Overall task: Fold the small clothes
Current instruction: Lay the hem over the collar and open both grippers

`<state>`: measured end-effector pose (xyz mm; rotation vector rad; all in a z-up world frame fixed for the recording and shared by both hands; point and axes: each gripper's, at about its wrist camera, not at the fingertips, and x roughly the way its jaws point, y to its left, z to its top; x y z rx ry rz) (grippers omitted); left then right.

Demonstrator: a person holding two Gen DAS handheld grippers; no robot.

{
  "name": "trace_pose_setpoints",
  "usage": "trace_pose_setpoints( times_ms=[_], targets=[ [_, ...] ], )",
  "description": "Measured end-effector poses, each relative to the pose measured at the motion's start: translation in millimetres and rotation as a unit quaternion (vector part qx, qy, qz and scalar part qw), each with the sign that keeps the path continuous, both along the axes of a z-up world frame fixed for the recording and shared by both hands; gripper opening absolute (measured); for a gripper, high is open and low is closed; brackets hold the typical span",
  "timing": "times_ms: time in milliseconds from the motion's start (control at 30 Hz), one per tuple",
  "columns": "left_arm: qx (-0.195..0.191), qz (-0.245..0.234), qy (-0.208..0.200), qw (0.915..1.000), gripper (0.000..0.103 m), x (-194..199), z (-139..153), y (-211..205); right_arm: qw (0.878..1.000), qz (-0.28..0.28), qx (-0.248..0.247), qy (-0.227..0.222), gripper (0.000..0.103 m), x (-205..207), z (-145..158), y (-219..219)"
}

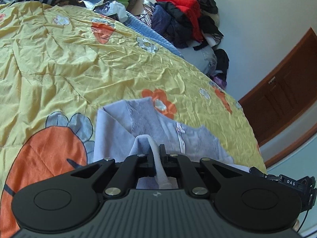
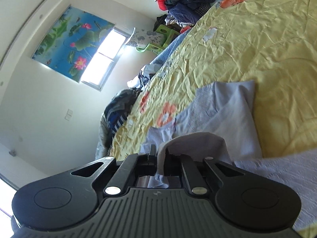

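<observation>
A small lilac garment [image 1: 150, 127] lies on the yellow flowered bedspread [image 1: 69, 63], near its edge on the side towards the brown door [image 1: 287, 99]. The left gripper [image 1: 157, 152] is clamped on a pale fold of the garment, the fabric pinched between its narrow jaws. The right gripper [image 2: 159, 154] likewise pinches another raised fold of the same cloth. A heap of clothes [image 1: 184, 17] sits beyond the bedspread's far edge.

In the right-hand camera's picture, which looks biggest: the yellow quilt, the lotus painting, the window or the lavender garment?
As they look, largest first:
1. yellow quilt
2. lavender garment, though it lies nearest the lens, which inflates it
3. lotus painting
4. window
</observation>
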<state>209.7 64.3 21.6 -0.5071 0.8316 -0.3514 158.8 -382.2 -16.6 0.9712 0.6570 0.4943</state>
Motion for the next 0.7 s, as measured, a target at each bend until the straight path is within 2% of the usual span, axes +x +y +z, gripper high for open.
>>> trace_pose_setpoints(
  times_ms=[167, 467, 500, 567, 600, 633, 700],
  targets=[
    [-0.033, 0.019, 0.038, 0.9985, 0.002, 26.1, -12.6, 5.7, 0.999, -0.032, 0.034, 0.017, 0.011, 25.6, -9.7, -4.3],
    [-0.075, 0.006, 0.087, 0.9934, 0.003, 49.8, -32.4, 3.6, 0.995, -0.051, 0.054, 0.071, 0.015, 49.1, -40.1, -0.9],
    [-0.083, 0.006, 0.091, 0.9923, 0.003, 52.2, -33.4, 5.1, 0.994, -0.053, 0.059, 0.076, 0.018, 51.6, -42.4, -1.3],
    [-0.096, 0.008, 0.104, 0.9899, 0.003, 57.4, -35.5, 7.8, 0.992, -0.058, 0.072, 0.087, 0.03, 55.4, -47.5, -2.8],
    [-0.106, 0.009, 0.112, 0.988, 0.003, 60.9, -37.5, 9.3, 0.991, -0.059, 0.081, 0.093, 0.041, 58.4, -49.7, -4.1],
    [-0.117, 0.011, 0.122, 0.9855, 0.003, 64.2, -39.8, 11.7, 0.99, -0.059, 0.091, 0.094, 0.046, 61.4, -51.8, -5.3],
    [-0.143, 0.021, 0.146, 0.9787, 0.004, 70.3, -45.3, 17.7, 0.988, -0.066, 0.103, 0.098, 0.05, 65.6, -54.7, -7.9]
  ],
)
